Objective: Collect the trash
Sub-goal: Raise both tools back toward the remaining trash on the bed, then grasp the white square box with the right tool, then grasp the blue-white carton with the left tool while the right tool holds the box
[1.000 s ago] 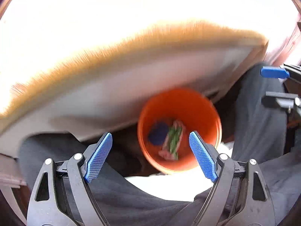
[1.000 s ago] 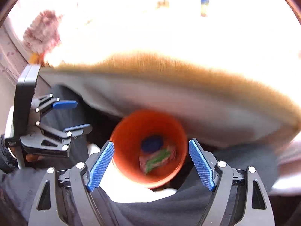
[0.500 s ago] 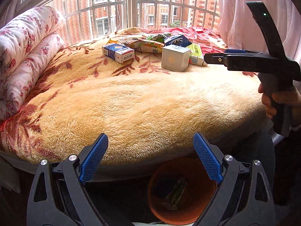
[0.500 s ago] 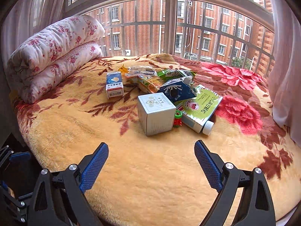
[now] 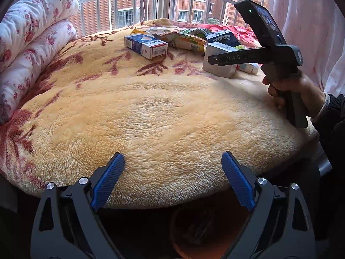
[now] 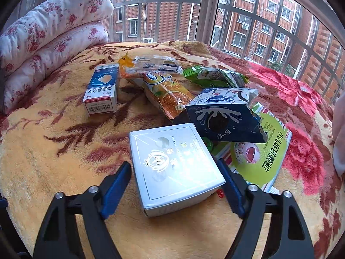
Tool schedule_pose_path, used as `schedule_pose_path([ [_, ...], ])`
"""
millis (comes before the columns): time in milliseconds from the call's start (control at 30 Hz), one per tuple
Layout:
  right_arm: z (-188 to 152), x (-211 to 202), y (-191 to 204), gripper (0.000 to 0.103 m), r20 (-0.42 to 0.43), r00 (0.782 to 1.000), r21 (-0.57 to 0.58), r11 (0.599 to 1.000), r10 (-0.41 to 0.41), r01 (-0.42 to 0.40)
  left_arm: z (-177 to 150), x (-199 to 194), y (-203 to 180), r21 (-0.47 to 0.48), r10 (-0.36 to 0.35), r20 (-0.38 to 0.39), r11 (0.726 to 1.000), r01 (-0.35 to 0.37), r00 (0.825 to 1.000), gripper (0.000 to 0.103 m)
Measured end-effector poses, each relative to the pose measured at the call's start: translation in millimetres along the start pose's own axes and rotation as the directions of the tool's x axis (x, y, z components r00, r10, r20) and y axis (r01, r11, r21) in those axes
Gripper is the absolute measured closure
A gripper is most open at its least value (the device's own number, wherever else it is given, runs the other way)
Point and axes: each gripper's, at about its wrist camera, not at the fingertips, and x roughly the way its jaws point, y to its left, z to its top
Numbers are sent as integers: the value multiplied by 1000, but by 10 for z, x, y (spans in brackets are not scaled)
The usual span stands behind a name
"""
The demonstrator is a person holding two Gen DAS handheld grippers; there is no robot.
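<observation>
My left claw (image 5: 172, 181) hangs spread and empty over the near edge of the bed (image 5: 161, 118), with the orange bin (image 5: 207, 237) just below and slightly right of it, in shadow under the mattress edge; something lies in the bin but I cannot tell what. All the trash sits well ahead of this claw, so it is the far hand for any pickup and the near one for the bin. My right claw (image 6: 175, 185) is spread wide with the silver box (image 6: 174, 166) sitting between its fingers, the left pad just beside the box's left face and the right pad at or touching its right face; I cannot tell whether there is contact yet. The box rests flat on the blanket, its long axis running roughly away from me along the fingers, so I judge that closing across the short width is the move. Ahead and left of this claw lies the blue-and-white carton (image 6: 101, 90), well apart. Straight ahead past the box are the orange pouch (image 6: 170, 95) and clear wrapper (image 6: 155, 63), then the green packet (image 6: 213, 75). Ahead and right, the torn navy carton (image 6: 224, 116) leans close behind the box, over the green booklet (image 6: 265, 151). I'd watch that carton as the box lifts.
</observation>
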Motion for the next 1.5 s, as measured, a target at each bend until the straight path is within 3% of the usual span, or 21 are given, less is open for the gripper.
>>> schedule_pose_path([
  [167,-46,-139,100,37,39,999,-32,999,-27,28,7,-12,-2,-5,-2,0,1000,2,1000,14],
  [367,-184,-636,-61,38,128,992,49,999,0,-6,185,-4,62,-51,-4,-1,999,4,1000,14],
  [633,-596,-1316,-173,39,224,975,91,995,8,-29,967,459,312,-202,33,-24,979,-37,999,14],
  [733,-749,-1459,-168,39,238,971,97,994,21,-45,1328,690,385,-256,101,-18,961,-103,995,14],
  [900,-933,-1550,-228,40,247,967,131,988,53,-88,1769,1058,441,-312,166,-45,935,-171,985,14],
  [1033,-1037,-1527,-321,40,243,968,164,981,58,-100,1970,1299,433,-303,210,-71,927,-222,975,14],
  [1300,-1154,-1422,-457,40,233,969,205,970,79,-128,2200,1666,518,-318,269,-111,902,-291,957,11],
  [1500,-1148,-1364,-467,40,236,967,220,963,102,-155,2295,1933,619,-353,263,-168,884,-307,950,11],
])
